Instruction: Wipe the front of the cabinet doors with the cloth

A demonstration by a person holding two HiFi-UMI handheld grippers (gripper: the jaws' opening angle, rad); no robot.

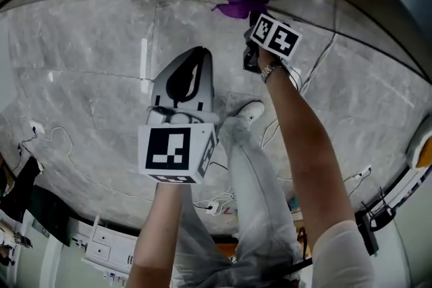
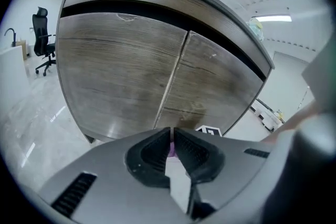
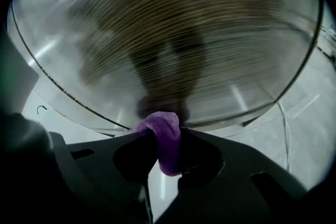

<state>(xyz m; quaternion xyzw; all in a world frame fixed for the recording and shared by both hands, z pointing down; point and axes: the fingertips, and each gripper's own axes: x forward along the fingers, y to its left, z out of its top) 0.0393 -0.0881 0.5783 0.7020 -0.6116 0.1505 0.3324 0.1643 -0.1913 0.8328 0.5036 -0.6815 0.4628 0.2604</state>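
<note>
Cloth (image 3: 168, 152), probably soft and limp, pinched at a bunched fold by right gripper (image 3: 164, 134). Left gripper (image 2: 171, 134) pressed together, empty.

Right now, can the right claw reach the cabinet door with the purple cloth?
Probably yes. The right claw is shut on the purple cloth, close up by the bottom of the cabinet door, and nothing stands between them.
</note>
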